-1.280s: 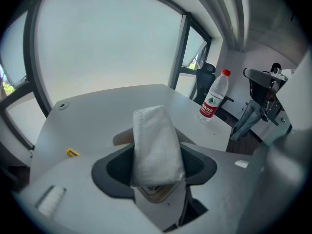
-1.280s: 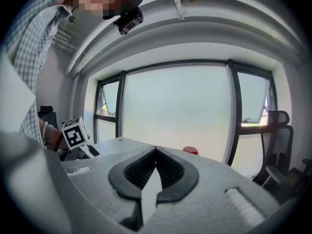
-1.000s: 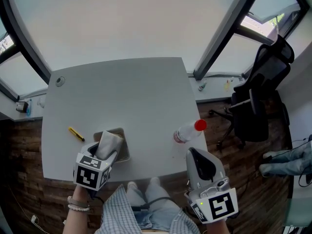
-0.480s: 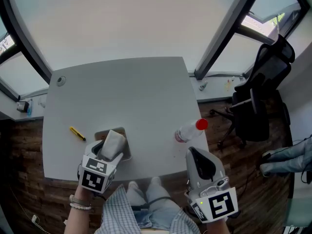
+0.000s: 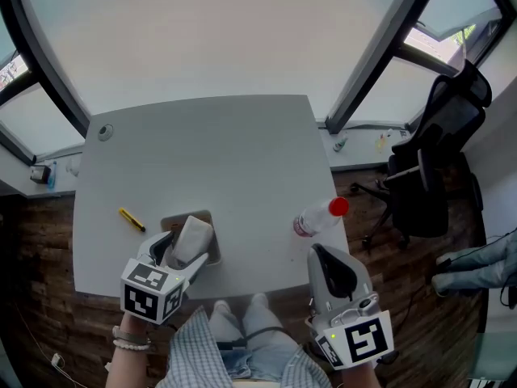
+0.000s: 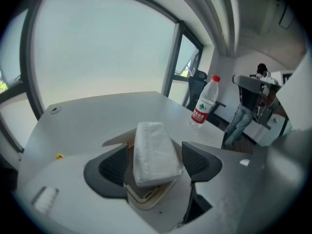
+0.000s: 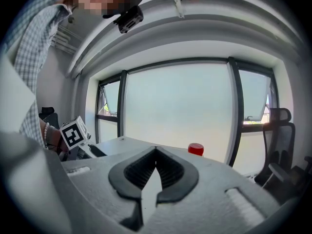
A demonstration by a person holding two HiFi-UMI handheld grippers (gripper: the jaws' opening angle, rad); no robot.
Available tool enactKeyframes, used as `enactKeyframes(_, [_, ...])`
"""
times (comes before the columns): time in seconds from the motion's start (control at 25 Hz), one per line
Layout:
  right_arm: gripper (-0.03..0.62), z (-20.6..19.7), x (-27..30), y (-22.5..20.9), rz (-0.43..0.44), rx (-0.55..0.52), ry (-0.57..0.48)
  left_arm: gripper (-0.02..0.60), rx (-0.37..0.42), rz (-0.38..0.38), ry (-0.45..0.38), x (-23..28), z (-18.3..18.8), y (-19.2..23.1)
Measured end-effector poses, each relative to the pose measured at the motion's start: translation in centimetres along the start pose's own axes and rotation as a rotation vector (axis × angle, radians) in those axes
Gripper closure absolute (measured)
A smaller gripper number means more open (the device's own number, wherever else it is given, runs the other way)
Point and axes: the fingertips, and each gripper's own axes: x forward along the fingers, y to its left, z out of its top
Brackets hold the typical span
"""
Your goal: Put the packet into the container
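Table (image 5: 226, 152) carries it all. Left gripper (image 6: 156, 165) straddles the container (image 6: 146, 199), fingers opening, pads clear of the packet (image 6: 153, 152) between them. Packet rests in the container, long axis running away along the fingers, far end propped up. Right gripper (image 7: 156, 165) is well right of the container, fingers pressed together, empty. Container floor mostly hidden; can't tell if the packet sits flat.

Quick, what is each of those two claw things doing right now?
Left gripper: opening, white plastic-wrapped packet loose between its jaws.
Right gripper: shut, empty.
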Motion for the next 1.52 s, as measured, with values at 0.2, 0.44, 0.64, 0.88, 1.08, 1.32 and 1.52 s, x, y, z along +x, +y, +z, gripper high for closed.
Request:
enactKeyframes(0.2, [0.594,0.1,0.2,0.2,0.014,0.0,-0.005,0.315,-0.125,-0.02,-0.125,-2.0,1.7,0.7])
enactKeyframes(0.44, [0.592,0.3,0.6,0.9,0.04,-0.005,-0.009,0.544,-0.144,0.031,-0.227,-4.3,3.0,1.6])
enactKeyframes(0.64, [0.593,0.8,0.9,1.3,0.064,-0.015,-0.019,0.578,-0.115,0.019,-0.303,-5.9,4.9,0.7])
enactKeyframes(0.88, [0.594,1.8,1.3,1.7,0.094,-0.031,-0.044,0.578,-0.112,0.011,-0.419,-8.9,8.3,-0.8])
enactKeyframes(1.08, [0.594,2.9,1.5,2.0,0.113,-0.049,-0.071,0.578,-0.101,0.048,-0.514,-12.1,10.3,-1.1])
enactKeyframes(1.32, [0.594,4.7,1.5,1.4,0.115,-0.07,-0.119,0.578,-0.079,0.116,-0.586,-15.8,11.5,-0.9])
enactKeyframes(1.52, [0.594,6.2,1.2,1.4,0.117,-0.09,-0.153,0.578,-0.115,0.14,-0.626,-17.8,12.0,-1.1])
